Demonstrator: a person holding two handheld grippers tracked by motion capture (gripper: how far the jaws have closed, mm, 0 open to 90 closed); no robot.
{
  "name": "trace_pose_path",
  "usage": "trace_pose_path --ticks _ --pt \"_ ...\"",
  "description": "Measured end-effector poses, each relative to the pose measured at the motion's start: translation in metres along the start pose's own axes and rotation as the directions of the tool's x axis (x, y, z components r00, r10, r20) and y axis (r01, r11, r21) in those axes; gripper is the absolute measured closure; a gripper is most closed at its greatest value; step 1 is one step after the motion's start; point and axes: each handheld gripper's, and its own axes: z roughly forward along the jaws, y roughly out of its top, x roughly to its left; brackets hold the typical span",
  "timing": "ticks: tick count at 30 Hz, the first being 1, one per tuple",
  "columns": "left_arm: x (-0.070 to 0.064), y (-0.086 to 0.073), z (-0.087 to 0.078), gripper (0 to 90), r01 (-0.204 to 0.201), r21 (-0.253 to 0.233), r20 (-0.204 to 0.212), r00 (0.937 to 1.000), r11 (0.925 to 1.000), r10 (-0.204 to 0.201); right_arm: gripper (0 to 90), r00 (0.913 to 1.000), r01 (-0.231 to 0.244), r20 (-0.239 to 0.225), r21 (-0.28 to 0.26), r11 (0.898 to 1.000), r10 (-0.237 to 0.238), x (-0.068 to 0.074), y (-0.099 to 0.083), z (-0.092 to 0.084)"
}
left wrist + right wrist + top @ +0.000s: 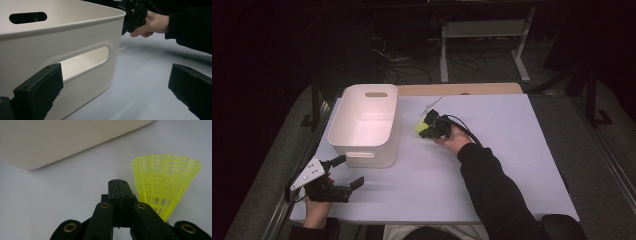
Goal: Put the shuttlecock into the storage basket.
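Black jaws, right gripper [119,183]: pressed flat together with no gap between the pads; nothing shows between them.
Yellow shuttlecock [163,182]: lies just beside the closed jaws in the right gripper view, its mesh skirt fanned away from them; whether the narrow end touches the gripper body I cannot tell. Seen from the high view it sits [422,127] on the table near the bin's right wall, outside the bin.
Right hand [455,140]: rests near the bin's right side, holding the gripper low over the table.
White bin [362,145]: stands on the table's left part, open top up, a handle slot in each end wall; what shows of its inside looks bare.
Left gripper [347,172]: jaws wide apart, holding nothing, just in front of the bin's near wall, level with the handle slot [85,60].
Pale table [512,150]: bare to the right of the bin beyond the hand.
Risk, as I judge it: the jaws have shut beside the shuttlecock instead of on it, so lifting now would leave it behind.
Second risk: the light skirt could skid or roll away from the bin if the closed tip nudges it.
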Motion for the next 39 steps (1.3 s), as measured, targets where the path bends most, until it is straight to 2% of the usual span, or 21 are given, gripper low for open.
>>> trace_pose_path --ticks 20,26,28,31,33,39 --pt "0.000 0.000 0.000 0.0 0.000 0.002 -0.002 1.0000 1.0000 0.000 88.4 0.9996 0.000 0.028 -0.024 1.000 0.001 -0.008 0.006 -0.037" --pt "0.000 0.000 0.000 0.0 0.000 0.002 -0.001 1.0000 1.0000 0.000 84.5 0.9997 0.001 0.024 -0.020 1.000 0.000 -0.009 0.010 -0.044" --pt "0.000 0.000 0.000 0.0 0.000 0.002 -0.001 1.0000 1.0000 0.000 81.1 0.9997 -0.006 0.023 -0.017 1.000 0.006 -0.011 0.012 -0.046" --pt "0.000 0.000 0.000 0.0 -0.001 0.002 -0.002 1.0000 1.0000 0.001 71.0 0.9993 -0.020 0.031 -0.019 1.000 0.020 -0.013 0.014 -0.049" --pt "0.000 0.000 0.000 0.0 -0.001 0.003 -0.002 1.0000 1.0000 0.001 66.1 0.9991 -0.012 0.041 -0.020 1.000 0.013 -0.015 0.015 -0.051" --pt "0.000 0.000 0.000 0.0 0.000 0.002 -0.002 1.0000 1.0000 0.000 39.4 0.9967 -0.029 0.076 0.005 1.000 0.029 -0.018 0.020 -0.054"
